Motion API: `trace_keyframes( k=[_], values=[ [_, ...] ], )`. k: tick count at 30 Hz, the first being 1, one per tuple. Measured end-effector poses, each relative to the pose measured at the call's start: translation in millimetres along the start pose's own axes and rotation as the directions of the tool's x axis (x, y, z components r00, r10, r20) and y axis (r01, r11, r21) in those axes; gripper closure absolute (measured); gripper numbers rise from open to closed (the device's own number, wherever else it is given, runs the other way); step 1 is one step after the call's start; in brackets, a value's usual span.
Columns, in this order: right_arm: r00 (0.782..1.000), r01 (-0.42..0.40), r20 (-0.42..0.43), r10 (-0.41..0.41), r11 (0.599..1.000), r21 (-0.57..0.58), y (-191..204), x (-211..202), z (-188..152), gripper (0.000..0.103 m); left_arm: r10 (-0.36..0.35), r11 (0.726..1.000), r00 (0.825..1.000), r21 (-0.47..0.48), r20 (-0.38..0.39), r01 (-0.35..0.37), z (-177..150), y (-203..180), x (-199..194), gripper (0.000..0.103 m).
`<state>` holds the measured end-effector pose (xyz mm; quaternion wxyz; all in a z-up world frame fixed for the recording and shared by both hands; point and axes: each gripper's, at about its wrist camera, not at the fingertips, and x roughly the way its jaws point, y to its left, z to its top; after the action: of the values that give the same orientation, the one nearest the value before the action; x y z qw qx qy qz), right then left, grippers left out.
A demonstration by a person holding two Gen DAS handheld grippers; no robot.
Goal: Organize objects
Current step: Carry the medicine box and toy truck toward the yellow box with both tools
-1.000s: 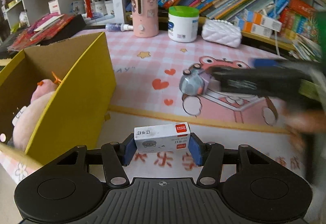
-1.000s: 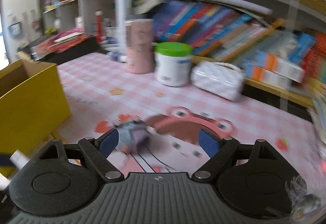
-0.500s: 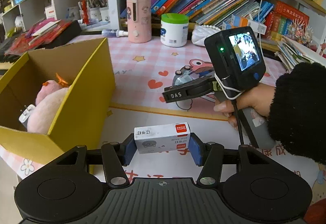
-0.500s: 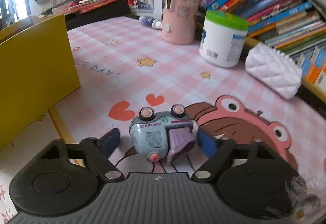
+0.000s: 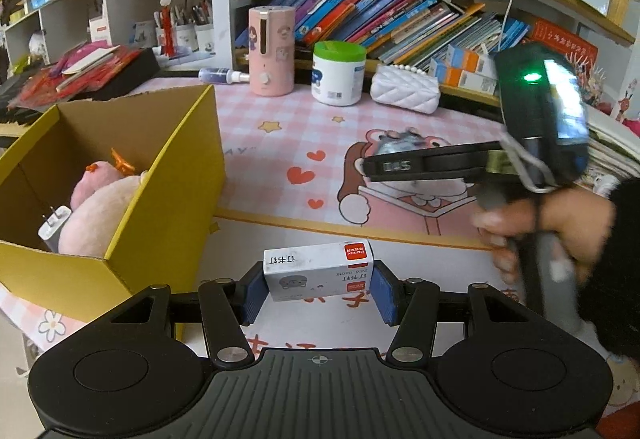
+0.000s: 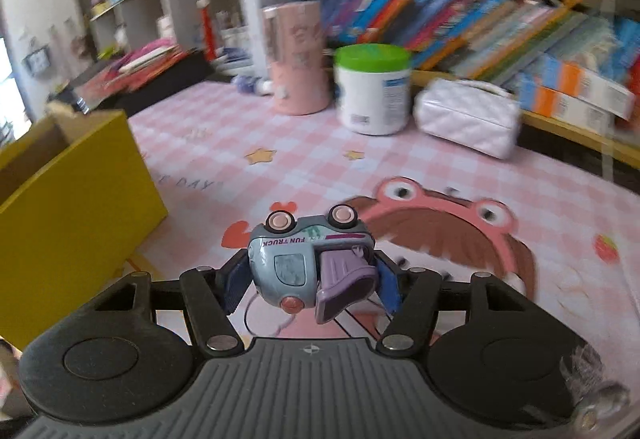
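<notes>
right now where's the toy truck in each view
Left wrist: toy truck sits right of centre on the mat, half hidden behind the right claw.
Right wrist: toy truck is low centre, on its side, clamped in the right claw.
Shared landmark: the green-lidded white jar by the bookshelf.

A cardboard box (image 5: pixel 168 175) sits at the table's (image 5: pixel 280 135) left edge with a plush toy (image 5: pixel 100 207) and a charger (image 5: pixel 54 225) inside, while a humidifier (image 5: pixel 271 51), a jar (image 5: pixel 339 73) and a quilted purse (image 5: pixel 404 94) line its back edge, left to right, before the bookshelf (image 5: pixel 380 11).
</notes>
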<state>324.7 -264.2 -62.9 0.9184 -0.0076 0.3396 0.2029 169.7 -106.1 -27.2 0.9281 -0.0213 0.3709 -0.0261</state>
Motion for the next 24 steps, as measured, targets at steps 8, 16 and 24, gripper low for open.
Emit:
trace_keyframes(
  k=[8,16,24],
  values=[
    [0.993,0.118,-0.004,-0.118,0.984,0.134,4,-65,-15,0.042,-0.041,0.999,0.999,-0.009,0.027,0.041,0,-1,-2,0.050],
    [0.977,0.205,0.018,-0.211,0.965,0.163,13,-119,-39,0.042,-0.076,0.997,0.995,0.026,0.070,0.075,3,2,-14,0.050],
    [0.954,0.288,0.023,-0.300,0.931,0.225,38,-144,-53,0.042,-0.151,0.985,0.984,0.102,0.097,0.141,-1,13,-34,0.050]
  ],
)
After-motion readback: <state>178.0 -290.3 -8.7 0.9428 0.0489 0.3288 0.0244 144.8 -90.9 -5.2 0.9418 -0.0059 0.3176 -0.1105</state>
